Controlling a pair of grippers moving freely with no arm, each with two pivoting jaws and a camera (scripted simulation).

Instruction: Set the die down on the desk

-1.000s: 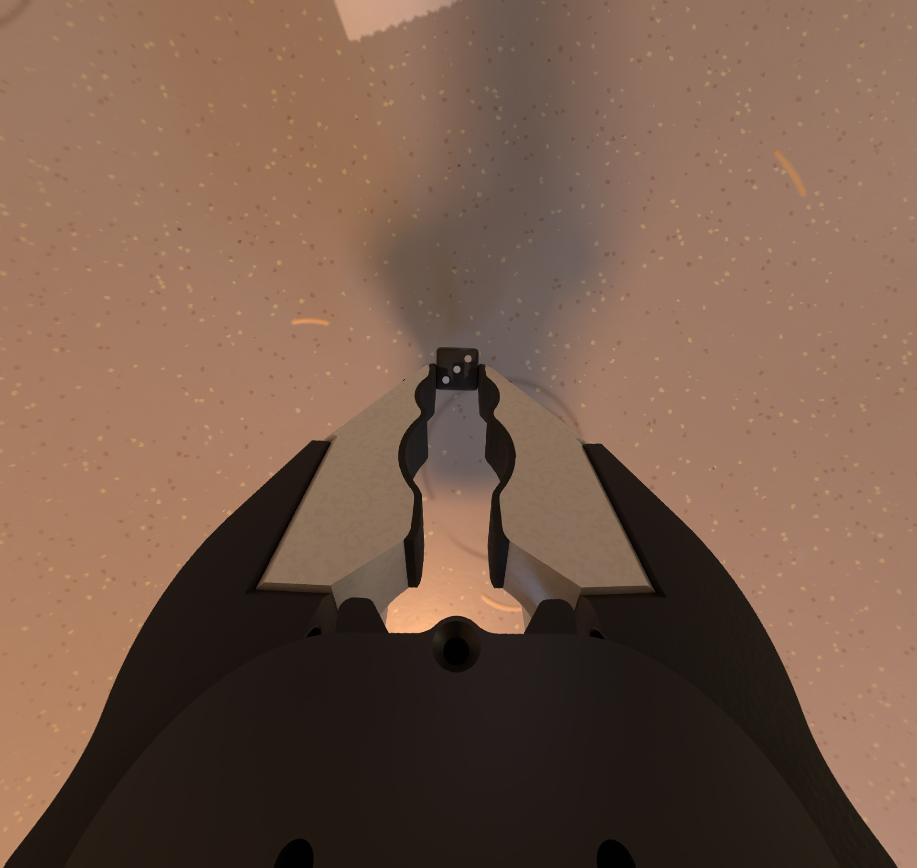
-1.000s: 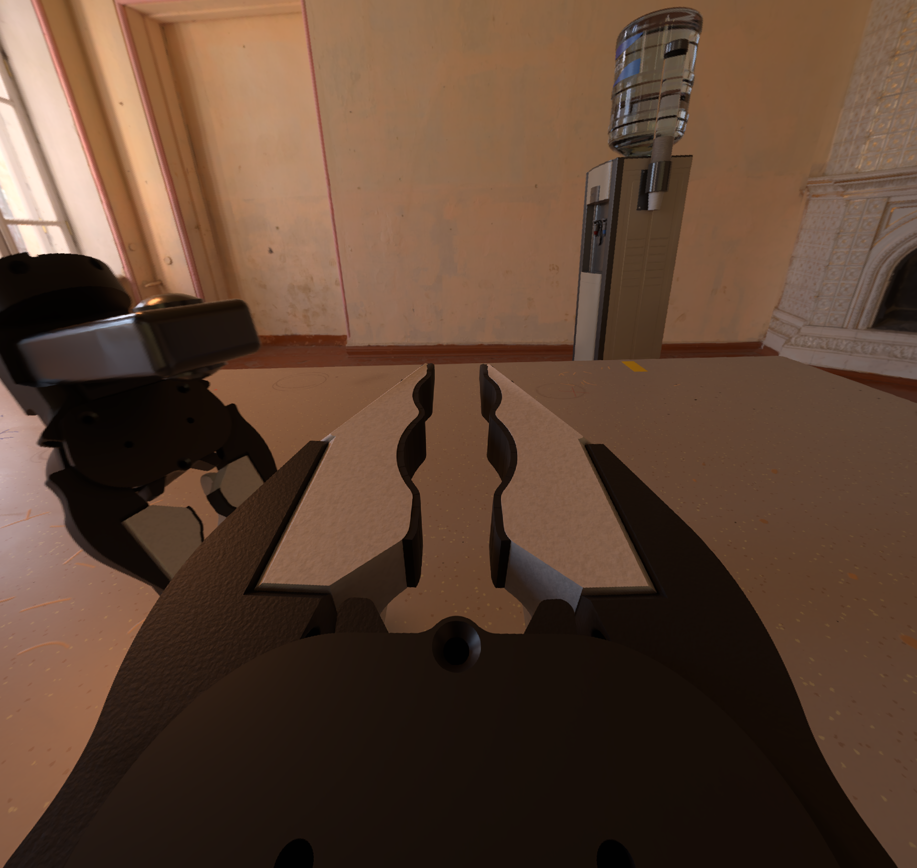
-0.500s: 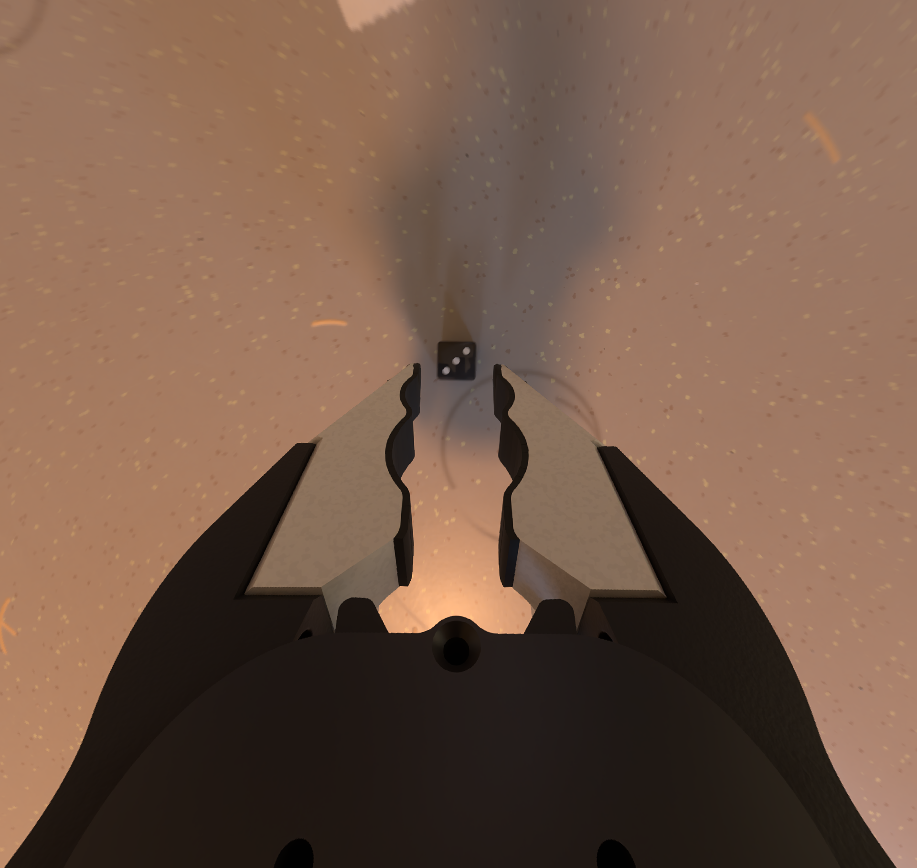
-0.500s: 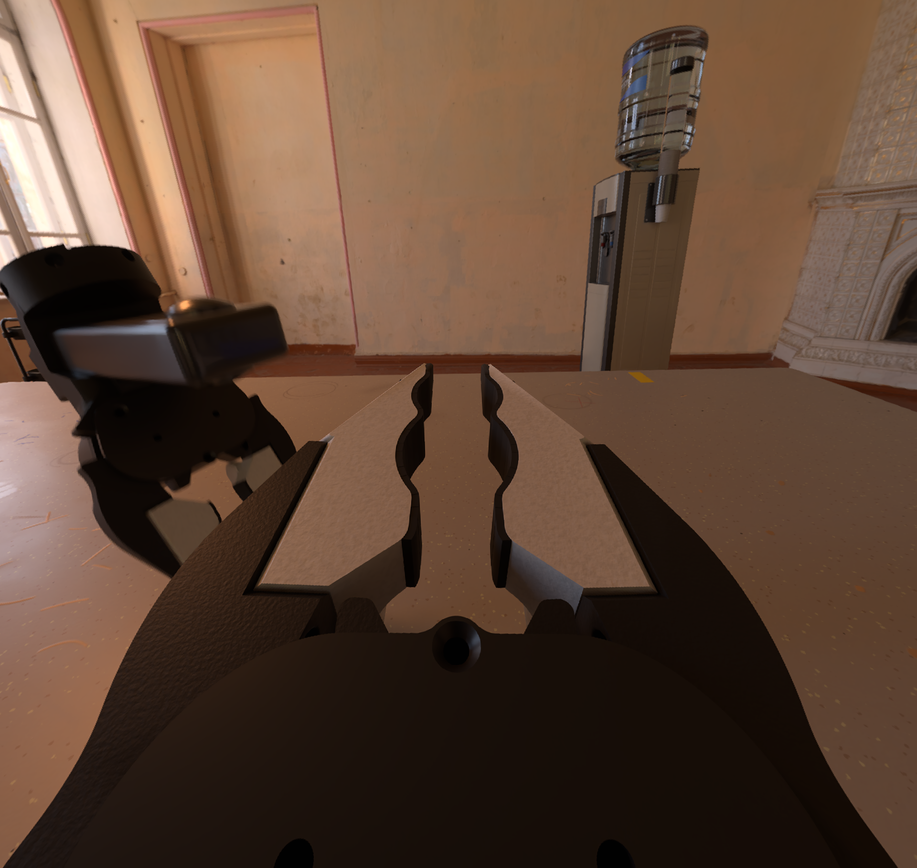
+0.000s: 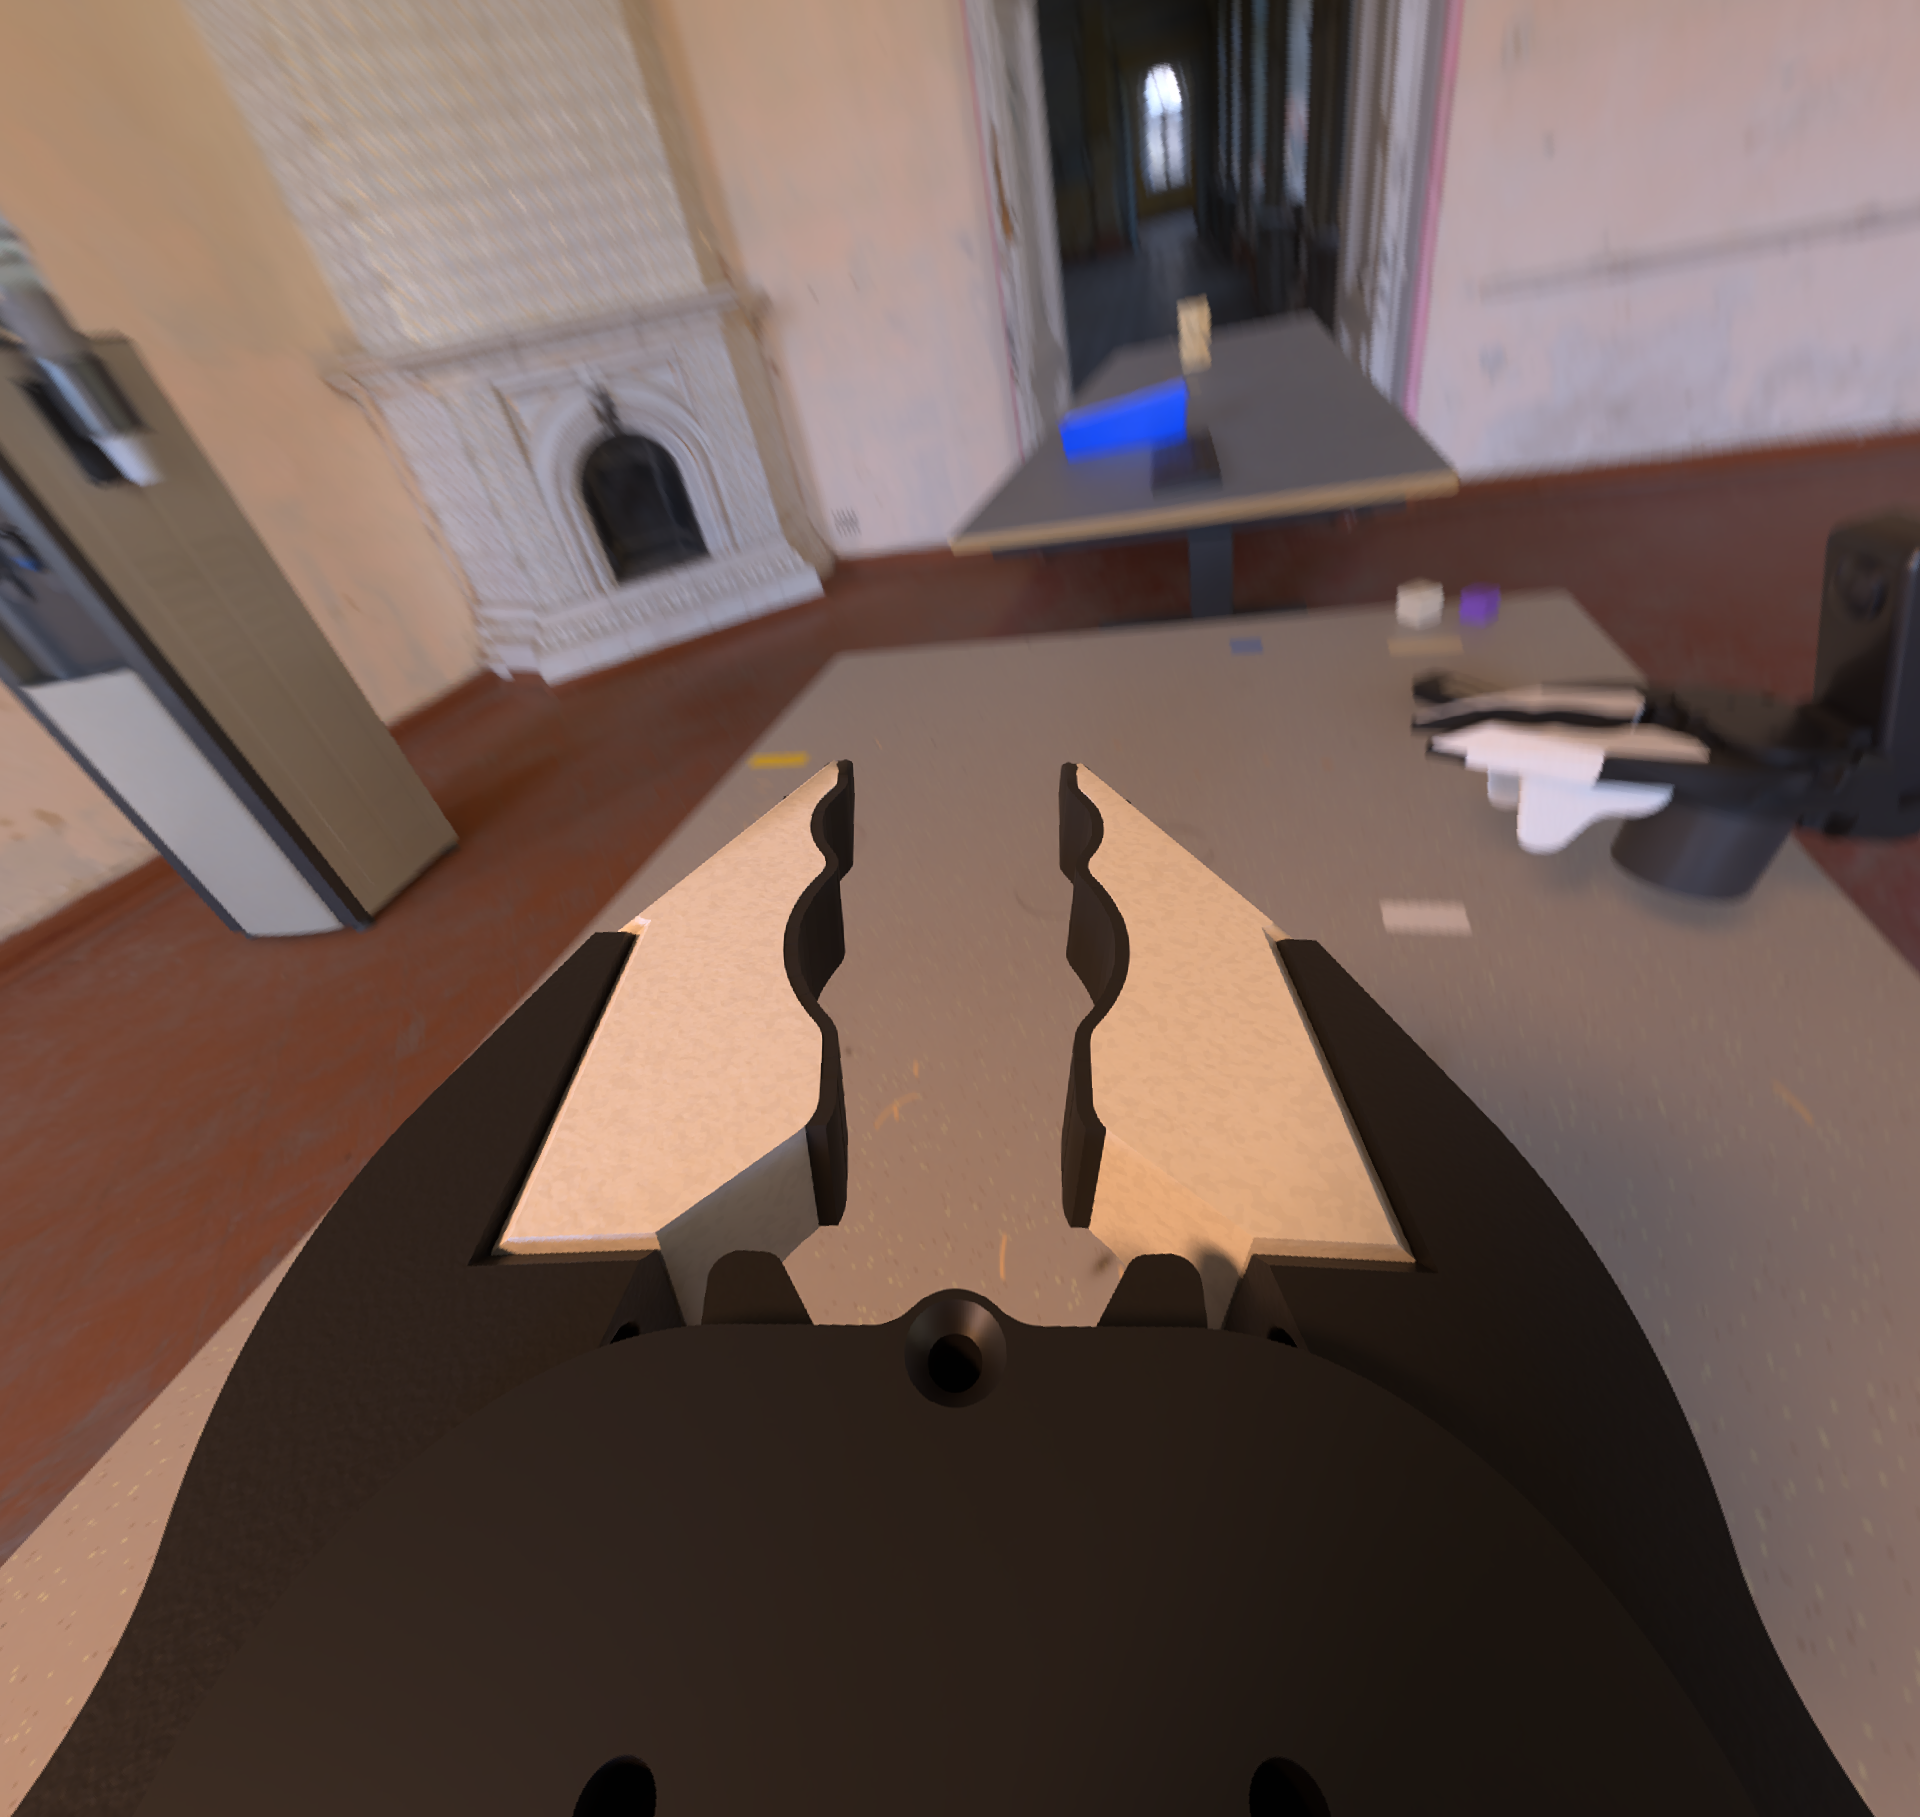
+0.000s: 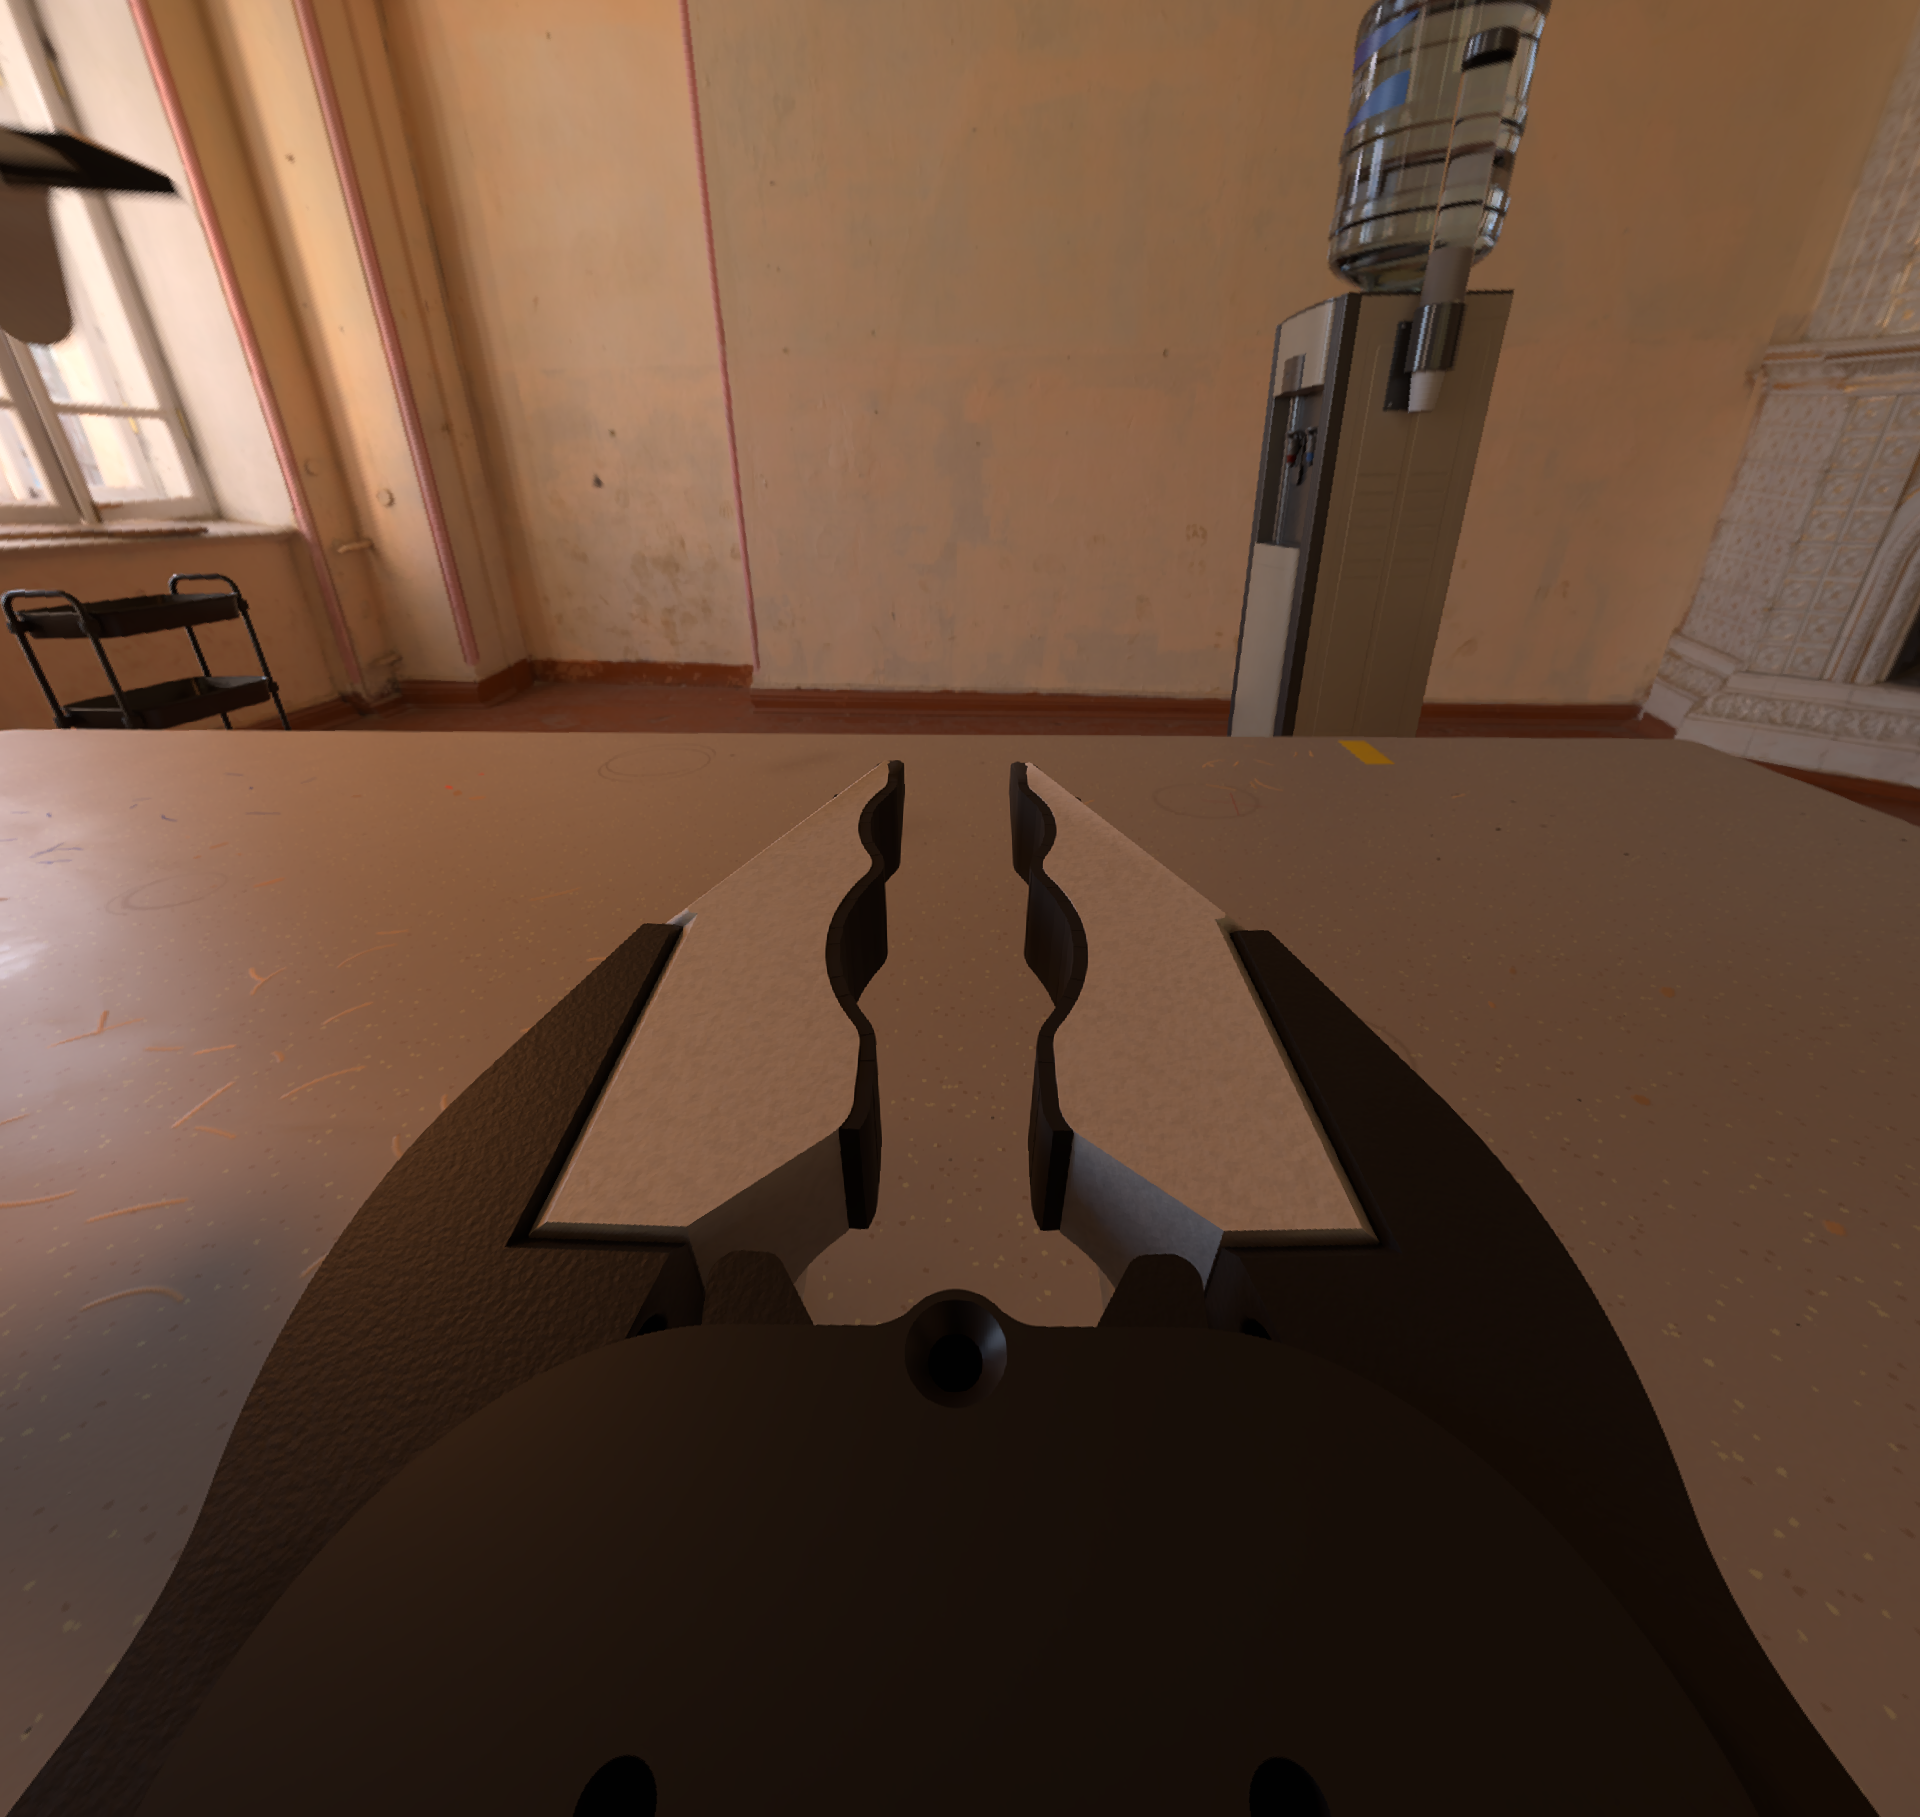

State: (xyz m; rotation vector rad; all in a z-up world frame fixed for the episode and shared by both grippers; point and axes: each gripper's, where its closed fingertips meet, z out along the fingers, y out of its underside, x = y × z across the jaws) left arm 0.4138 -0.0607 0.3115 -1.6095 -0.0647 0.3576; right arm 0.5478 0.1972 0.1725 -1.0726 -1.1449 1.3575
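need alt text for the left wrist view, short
The left hand-held gripper is open and empty above a speckled desk, with no die in view. The right hand-held gripper hovers over the desk's far right, with a white fireplace and a dark doorway beyond.

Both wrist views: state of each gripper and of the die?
left gripper: open, fingers apart, nothing between them, above the desk.
right gripper: open, empty, low over the desk; also seen in the left wrist view.
die: not in view now.
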